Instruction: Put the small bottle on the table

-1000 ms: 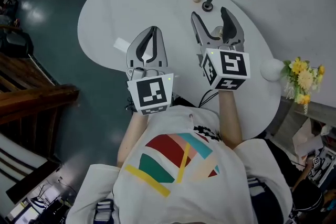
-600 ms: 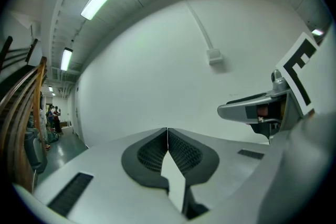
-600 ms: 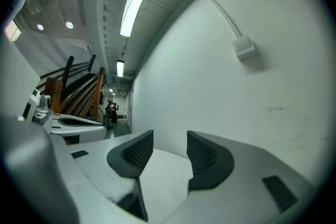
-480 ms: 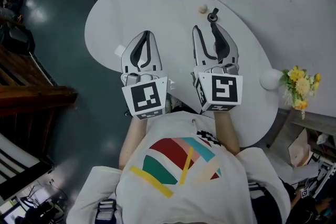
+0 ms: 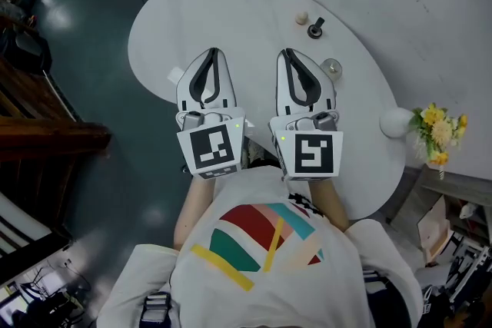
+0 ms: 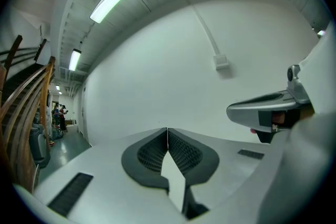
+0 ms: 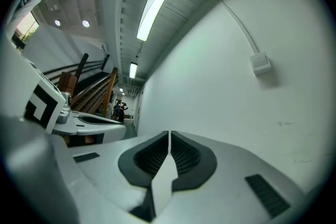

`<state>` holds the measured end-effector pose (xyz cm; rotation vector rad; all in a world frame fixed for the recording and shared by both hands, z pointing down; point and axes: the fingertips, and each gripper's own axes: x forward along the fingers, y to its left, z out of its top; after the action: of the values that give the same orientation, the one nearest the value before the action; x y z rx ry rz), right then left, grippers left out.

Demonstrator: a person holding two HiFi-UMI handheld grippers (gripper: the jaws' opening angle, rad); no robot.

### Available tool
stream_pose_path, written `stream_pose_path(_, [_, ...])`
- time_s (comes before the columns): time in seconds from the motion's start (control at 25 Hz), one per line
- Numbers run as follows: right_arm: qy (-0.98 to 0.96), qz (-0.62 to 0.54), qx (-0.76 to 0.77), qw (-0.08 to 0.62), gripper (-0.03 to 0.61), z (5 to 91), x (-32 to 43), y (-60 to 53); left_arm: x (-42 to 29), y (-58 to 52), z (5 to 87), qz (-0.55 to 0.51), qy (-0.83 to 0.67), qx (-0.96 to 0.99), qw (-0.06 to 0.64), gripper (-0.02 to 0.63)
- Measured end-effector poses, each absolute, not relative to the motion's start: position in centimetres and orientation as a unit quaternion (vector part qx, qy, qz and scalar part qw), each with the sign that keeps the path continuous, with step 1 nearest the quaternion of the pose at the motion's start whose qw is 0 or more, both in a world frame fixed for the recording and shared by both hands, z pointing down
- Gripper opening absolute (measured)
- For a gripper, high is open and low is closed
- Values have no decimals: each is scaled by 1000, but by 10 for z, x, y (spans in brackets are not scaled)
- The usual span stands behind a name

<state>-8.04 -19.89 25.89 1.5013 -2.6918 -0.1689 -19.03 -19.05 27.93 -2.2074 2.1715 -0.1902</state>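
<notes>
The small dark bottle (image 5: pixel 315 29) stands upright on the white oval table (image 5: pixel 231 11), toward its far right side. My right gripper (image 5: pixel 288 53) hangs above the table, well short of the bottle and apart from it. Its jaws have just been closing and now meet with nothing between them, as the right gripper view (image 7: pixel 169 137) also shows. Beside it, my left gripper (image 5: pixel 213 52) is shut and empty, with its pads pressed together (image 6: pixel 167 132). Both grippers point level toward a white wall.
A small beige ball (image 5: pixel 301 18) lies just left of the bottle. A small clear round object (image 5: pixel 331 68) sits on the table right of my right gripper. A white round vase (image 5: pixel 396 121) with yellow flowers (image 5: pixel 435 131) stands at the table's right edge. Dark floor lies to the left.
The right jaws went from wide open to shut. Both grippers drew back toward the person, away from the bottle, which stays on the table.
</notes>
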Motion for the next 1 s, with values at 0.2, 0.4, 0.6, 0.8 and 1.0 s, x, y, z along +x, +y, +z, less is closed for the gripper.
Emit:
stream_pose_path(0.2, [-875,-67,479,27,12,258,-90,-192,-194,-188,272,-49,703,-709,20,18])
stream_pose_path(0.4, [-876,-74,475,37,11,260,-92,-189,-193,-187,268,-41,702,-711,24,18])
stream_pose_path(0.6, [-877,-65,475,42,11,265,-92,-190,-191,-188,263,-28,700,-713,27,18])
stream_pose_path(0.8, [-876,-76,473,48,11,265,-94,-188,-192,-186,265,-41,699,-713,27,18])
stream_pose_path(1.0, [-878,-74,471,48,11,266,-92,-189,-188,-186,267,-47,699,-714,26,18])
